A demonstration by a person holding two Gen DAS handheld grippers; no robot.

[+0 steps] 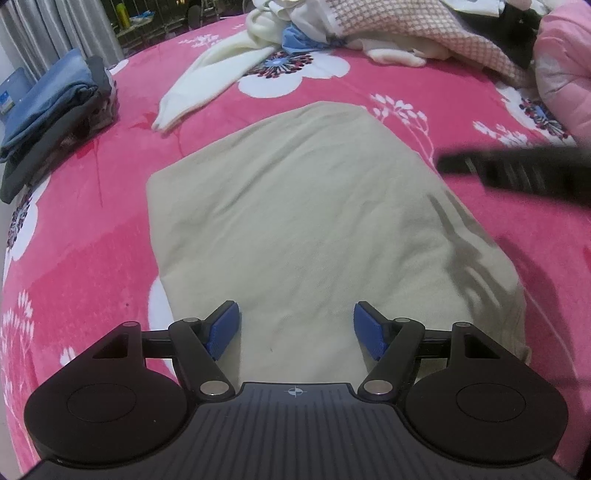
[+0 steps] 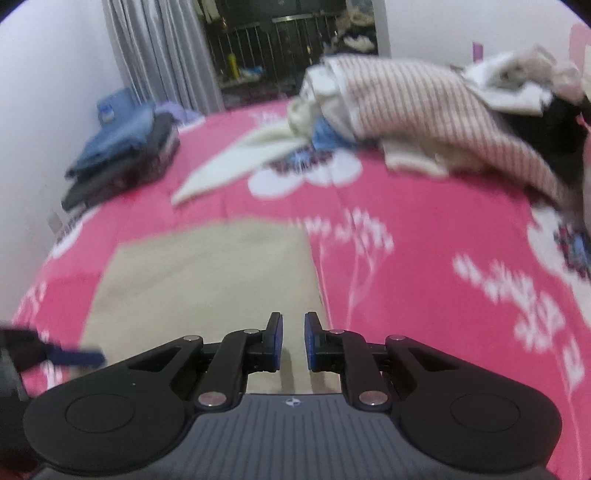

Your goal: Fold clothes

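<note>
Pink floral bedding [image 1: 92, 229] fills both views, with grey curtains [image 2: 162, 55] at the upper left of the right wrist frame. Your beige garment [image 1: 295, 229] lies flat at the centre of the left wrist frame, already folded to a rough rectangle. A folded stack [image 1: 55, 110] sits at the upper left, and an unfolded pile [image 1: 406, 33] runs along the top edge, with a cream sleeve [image 1: 207, 88] trailing toward the garment.

Your left gripper [image 1: 295, 328] hangs over the garment's near edge, jaws well apart, nothing between them. Your right gripper [image 2: 293, 339] sits over the garment's right border at the lower centre of its frame, jaws nearly together with a narrow gap and no cloth in it.

Risks from here:
- Pinching only the top layer is likely to peel the fold open.
- Dragging one edge alone may skew the rectangle; the creases at the lower right of the left wrist frame suggest loose cloth there.
- Both grippers work close together, so a collision is possible.

Limits of view:
- The right wrist frame is blurred, and pile details are unclear.
- The right gripper appears in the left wrist frame only as a dark smear at the right edge.
- Layer count in the garment cannot be told.
- Its near edge is hidden under the left gripper body.
</note>
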